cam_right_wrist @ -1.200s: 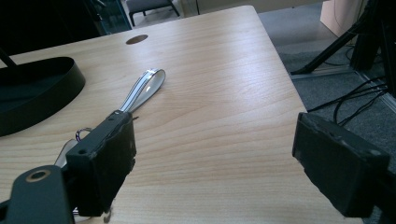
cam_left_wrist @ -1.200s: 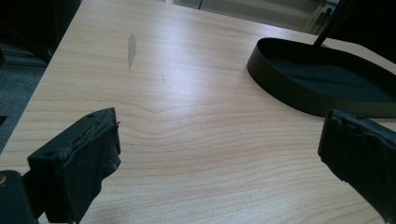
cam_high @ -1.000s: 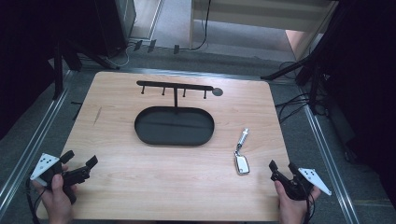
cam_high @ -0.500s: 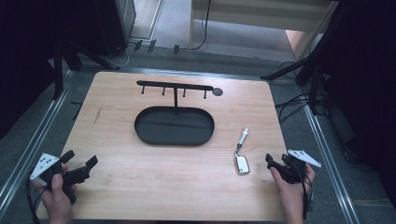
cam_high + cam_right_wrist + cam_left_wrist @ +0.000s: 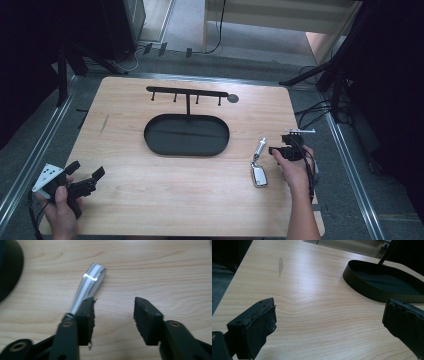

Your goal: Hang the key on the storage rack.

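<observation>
No text, label, brand, number or sign can be read anywhere in these views. The silver key fob [image 5: 259, 175] lying just beside the right tongs [image 5: 278, 149] shows a plain, shiny face with no legible marking, and the metal cylinder [image 5: 87, 287] next to those tongs carries only a bright reflection. The pale worktop [image 5: 150, 200] and the black oval tray [image 5: 384, 282] ahead of the left tongs [image 5: 324, 320] bear no lettering either.

Pale smooth wood-grain counter [image 5: 150, 200], matt black oval metal tray [image 5: 186, 135], glossy silver metal keychain cylinder [image 5: 87, 287], rough, worn black claw pads [image 5: 87, 312]
</observation>
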The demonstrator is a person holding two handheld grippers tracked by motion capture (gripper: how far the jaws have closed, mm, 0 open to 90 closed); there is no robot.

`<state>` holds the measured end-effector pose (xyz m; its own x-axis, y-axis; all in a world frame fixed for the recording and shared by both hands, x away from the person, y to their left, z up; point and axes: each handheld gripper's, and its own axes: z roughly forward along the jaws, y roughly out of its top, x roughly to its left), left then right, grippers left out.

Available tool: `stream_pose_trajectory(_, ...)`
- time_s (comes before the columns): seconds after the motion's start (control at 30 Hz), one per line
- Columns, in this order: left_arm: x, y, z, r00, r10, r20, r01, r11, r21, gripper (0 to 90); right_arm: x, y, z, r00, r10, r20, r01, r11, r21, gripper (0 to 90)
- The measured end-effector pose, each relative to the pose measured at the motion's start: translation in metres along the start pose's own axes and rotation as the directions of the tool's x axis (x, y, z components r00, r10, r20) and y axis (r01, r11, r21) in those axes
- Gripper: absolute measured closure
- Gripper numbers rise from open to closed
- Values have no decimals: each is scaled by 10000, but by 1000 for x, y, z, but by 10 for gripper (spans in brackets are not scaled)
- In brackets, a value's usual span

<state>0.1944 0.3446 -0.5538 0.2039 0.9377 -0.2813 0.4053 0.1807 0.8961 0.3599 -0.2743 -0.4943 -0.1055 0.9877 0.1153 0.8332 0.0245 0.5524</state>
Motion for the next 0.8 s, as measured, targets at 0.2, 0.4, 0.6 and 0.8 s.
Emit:
stream_pose_trajectory(0.2,0,0,0,10000,-48,19,48,10000,-40,0,6,8,16,9887,1075,-1048,-1016,9930,604,695)
stream_pose_trajectory(0.4,0,0,1,10000,-46,11,46,10000,-42,0,15,11,27,9881,1198,-965,-1127,9908,751,641)
stream_pose_trajectory(0.6,0,0,1,10000,-46,10,46,10000,-24,0,25,12,34,9916,959,-865,-881,9921,895,745)
stream_pose_trajectory(0.8,0,0,1,10000,-34,3,34,10000,-1,0,42,17,33,9976,-264,-635,319,9956,877,857)
